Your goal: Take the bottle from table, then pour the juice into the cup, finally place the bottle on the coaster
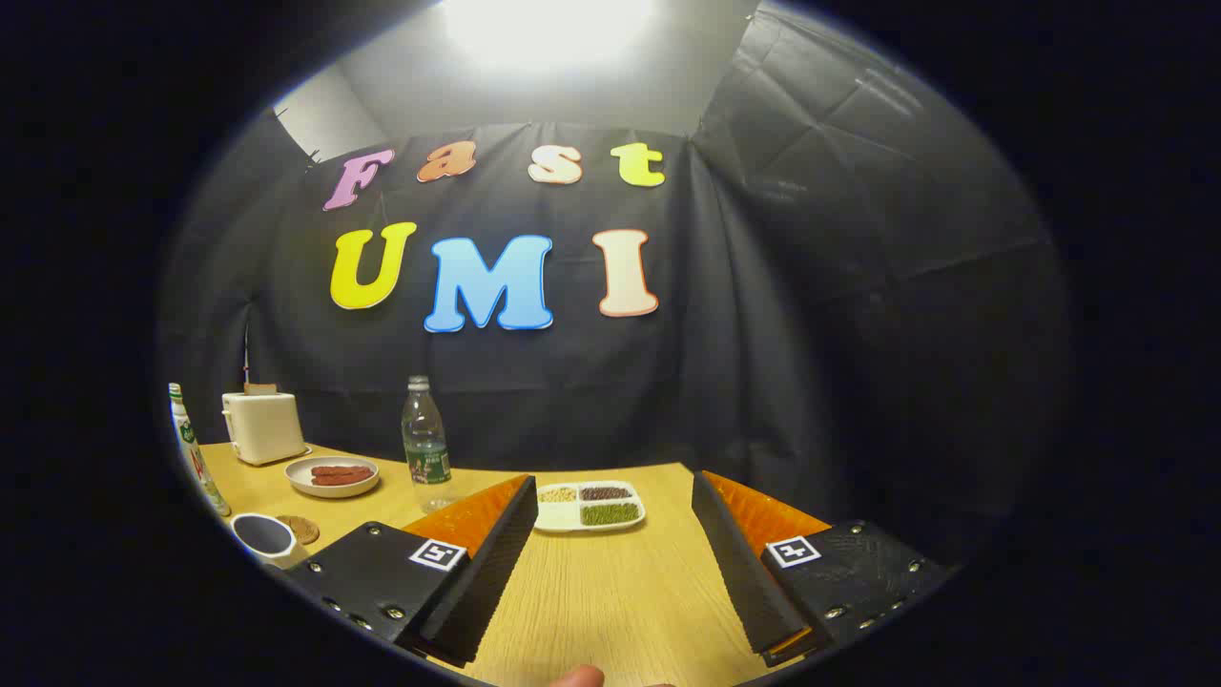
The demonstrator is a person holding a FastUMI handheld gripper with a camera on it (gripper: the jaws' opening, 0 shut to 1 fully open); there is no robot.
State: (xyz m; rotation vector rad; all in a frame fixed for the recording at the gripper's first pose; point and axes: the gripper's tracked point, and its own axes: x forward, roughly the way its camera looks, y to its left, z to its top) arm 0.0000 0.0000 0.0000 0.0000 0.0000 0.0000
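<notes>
My gripper [612,482] is open above the wooden table [610,592], with nothing between its fingers. A clear plastic bottle [425,444] with a green label stands upright beyond the left finger. Far off to the left, at the table's edge, a white bottle [196,450] with a green and red label stands upright. A white cup [262,535] with a dark inside sits left of the left finger. A round brown coaster [303,528] lies just beside the cup, with nothing on it.
A white divided tray [588,506] of grains lies just ahead between the fingers. A plate of sausages [332,475] and a white toaster [261,426] stand at the back left. A person's fingertip [577,676] shows below the fingers.
</notes>
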